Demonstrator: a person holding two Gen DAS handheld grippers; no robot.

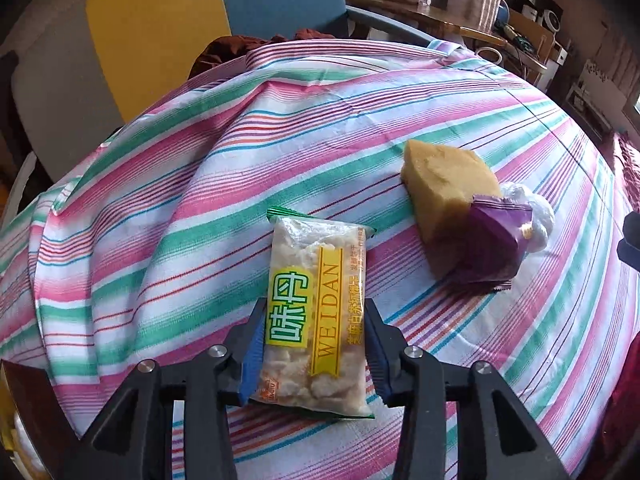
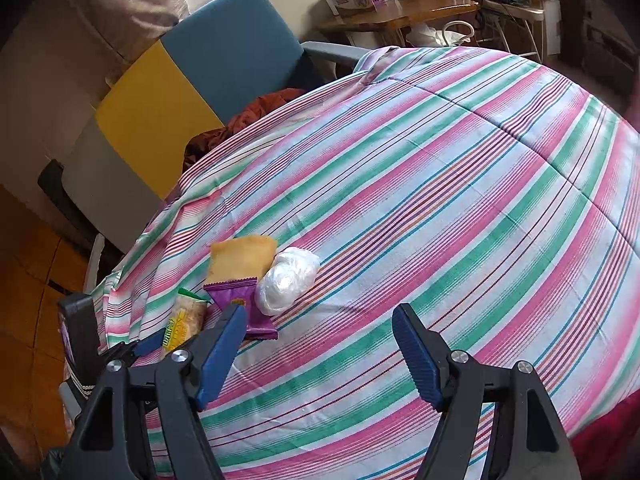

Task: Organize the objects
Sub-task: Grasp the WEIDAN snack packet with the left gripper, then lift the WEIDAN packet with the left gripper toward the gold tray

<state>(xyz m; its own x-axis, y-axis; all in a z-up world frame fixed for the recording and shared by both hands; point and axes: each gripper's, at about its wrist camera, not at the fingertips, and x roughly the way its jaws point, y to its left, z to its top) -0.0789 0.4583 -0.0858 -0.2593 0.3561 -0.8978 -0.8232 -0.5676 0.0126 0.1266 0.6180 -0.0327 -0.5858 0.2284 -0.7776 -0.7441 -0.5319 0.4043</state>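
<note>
My left gripper is shut on a clear snack packet with a yellow-green WEIDAN label, held just above the striped cloth. The packet also shows in the right wrist view at the lower left. A tan sponge-like block, a purple wrapper and a crumpled clear plastic bag lie together to the right of it. In the right wrist view the block, purple wrapper and plastic bag sit ahead and left of my right gripper, which is open and empty.
The striped cloth covers a domed surface. A blue and yellow chair stands behind it with a rust-red cloth on its seat. A wooden side table with boxes is at the back right.
</note>
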